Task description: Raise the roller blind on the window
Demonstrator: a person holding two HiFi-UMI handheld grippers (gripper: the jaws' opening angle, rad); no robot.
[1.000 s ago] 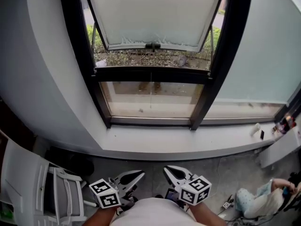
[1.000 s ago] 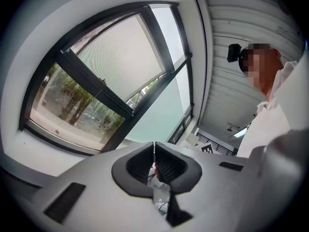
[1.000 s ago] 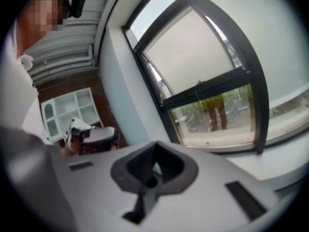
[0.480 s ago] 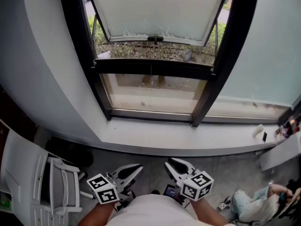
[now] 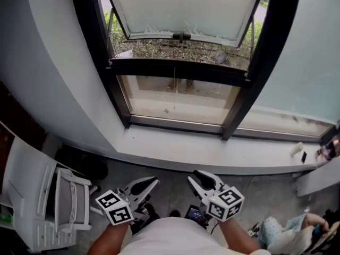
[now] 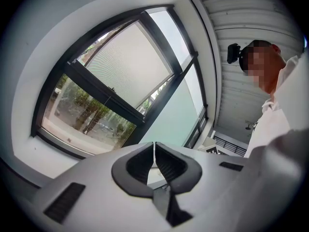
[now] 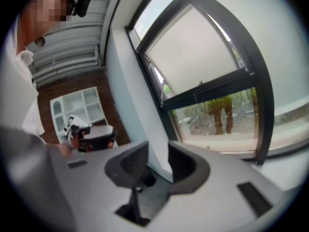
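Note:
The pale roller blind (image 5: pixel 186 7) hangs over the upper pane of the black-framed window, its bottom bar (image 5: pixel 181 36) ending above the cross rail. The blind also shows in the left gripper view (image 6: pixel 128 64) and in the right gripper view (image 7: pixel 193 57). A thin cord (image 5: pixel 174 86) hangs below the rail. Both grippers are low and well short of the window, over the floor. My left gripper (image 5: pixel 147 184) (image 6: pixel 154 146) is shut and empty. My right gripper (image 5: pixel 197 178) (image 7: pixel 158 149) is open; its jaws have just been opening, with nothing between them.
A deep white sill (image 5: pixel 212 150) runs under the window, with small items (image 5: pixel 298 151) at its right end. A white chair (image 5: pixel 50 195) stands at the left. A person sits on the floor (image 5: pixel 289 232) at the lower right. A white shelf (image 7: pixel 79 105) stands behind.
The right gripper's jaws have parted from shut to open. Both grippers have shifted a little across the floor, and the window now sits lower in the head view.

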